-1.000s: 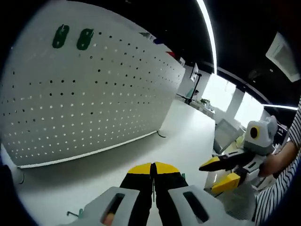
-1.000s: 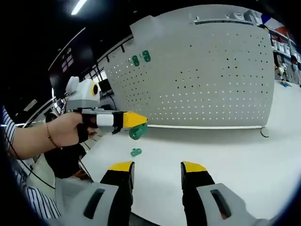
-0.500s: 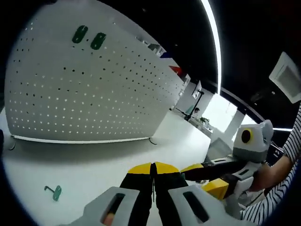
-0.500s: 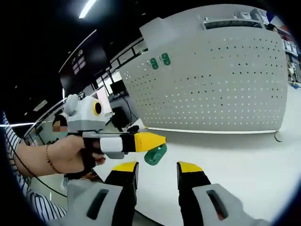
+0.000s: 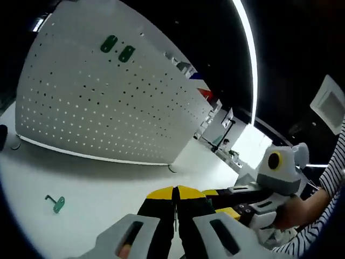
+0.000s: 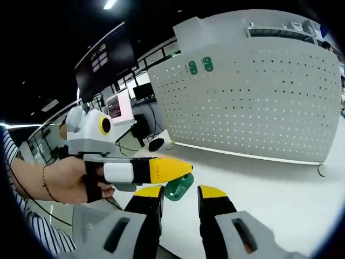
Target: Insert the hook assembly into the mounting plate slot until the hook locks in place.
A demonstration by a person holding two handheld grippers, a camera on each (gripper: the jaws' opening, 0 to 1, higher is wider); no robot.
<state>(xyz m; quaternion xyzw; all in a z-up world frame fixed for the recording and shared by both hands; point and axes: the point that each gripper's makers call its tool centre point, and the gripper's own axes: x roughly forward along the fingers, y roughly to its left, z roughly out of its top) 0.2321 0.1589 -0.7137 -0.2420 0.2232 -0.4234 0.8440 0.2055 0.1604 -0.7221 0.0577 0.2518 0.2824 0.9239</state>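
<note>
In the left gripper view, a small green hook piece point(image 5: 55, 203) lies flat on the white desk point(image 5: 108, 183), out in the open and well clear of everything. Behind it stands the white pegboard point(image 5: 97, 108), upright, with two green plates point(image 5: 118, 48) fixed side by side near its top edge. The left gripper point(image 5: 176, 192) has its yellow-tipped fingers pressed together, and from this view I cannot tell what sits between them. Over to the right, the right gripper point(image 5: 226, 199) comes in, held by a hand point(image 5: 294, 208).

In the right gripper view, a hand point(image 6: 62, 178) carries the left gripper point(image 6: 180, 172), and its fingers pinch a green hook assembly point(image 6: 178, 188) just under the tips. The right gripper point(image 6: 179, 193) has its fingers narrowly parted and holding nothing, with the green piece hanging between and just beyond them. The pegboard point(image 6: 253, 108) rises beyond, with the green plates point(image 6: 199, 66) high on it.
</note>
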